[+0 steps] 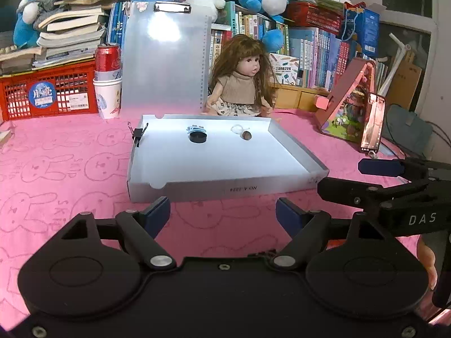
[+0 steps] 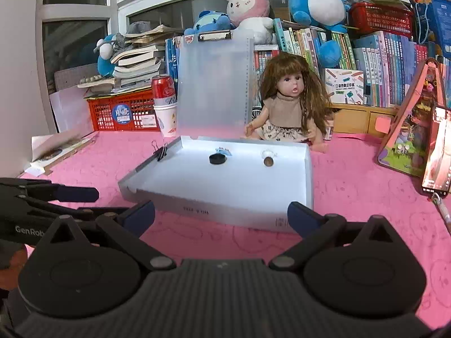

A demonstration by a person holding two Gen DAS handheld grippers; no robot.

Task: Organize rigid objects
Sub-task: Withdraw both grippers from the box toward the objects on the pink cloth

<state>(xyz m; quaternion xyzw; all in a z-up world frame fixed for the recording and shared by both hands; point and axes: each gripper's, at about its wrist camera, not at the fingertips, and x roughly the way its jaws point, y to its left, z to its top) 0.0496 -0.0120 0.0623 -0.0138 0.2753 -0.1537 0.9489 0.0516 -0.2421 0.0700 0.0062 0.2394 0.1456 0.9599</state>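
Note:
A shallow translucent white box [image 1: 180,188] [image 2: 157,194] lies open on the pink cloth, its lid [image 1: 166,56] [image 2: 212,84] standing upright behind it. Inside near the back sit a black round puck [image 1: 198,136] [image 2: 217,158] with a small blue-and-white item behind it, and a brown bead on a clear ring [image 1: 246,134] [image 2: 268,161]. A black binder clip [image 1: 137,134] [image 2: 160,152] grips the box's left wall. My left gripper [image 1: 222,211] is open in front of the box with nothing between its fingers. My right gripper [image 2: 221,215] is open too, just short of the front wall.
A doll [image 1: 242,76] [image 2: 287,101] sits behind the box. A red can in paper cups [image 1: 108,79] and a red crate [image 1: 48,93] stand at back left. A pink stand holding a phone [image 1: 373,121] [image 2: 438,152] is at right. Books and plush toys line the back.

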